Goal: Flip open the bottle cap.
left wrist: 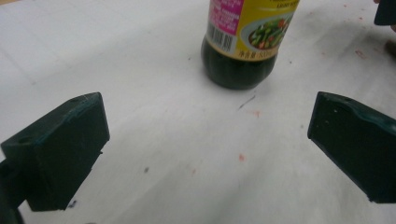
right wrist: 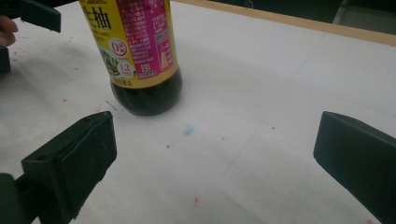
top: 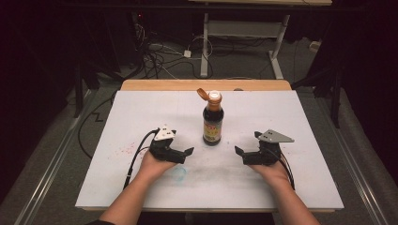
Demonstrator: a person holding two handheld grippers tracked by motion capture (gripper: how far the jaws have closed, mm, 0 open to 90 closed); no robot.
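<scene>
The soy sauce bottle (top: 213,119) stands upright, flip cap open, between left gripper (top: 184,151) and right gripper (top: 241,152) — both jaws wide, empty.

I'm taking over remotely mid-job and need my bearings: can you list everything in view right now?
soy sauce bottle: one, dark liquid with a yellow and pink label, upright on the board between the two grippers, touched by neither.
flip cap: one, orange-brown, hinged open at the bottle's top.
white board: one, white with faint red and blue specks, covering the table.
wooden table: one, light wood, edge showing beyond the board's far side.
cables: several, dark and white, on the floor behind the table.
desk frame: one, pale grey, at the back.
left gripper: one, black, fingers wide open, near the bottle's left.
right gripper: one, black, fingers open, near the bottle's right.
</scene>
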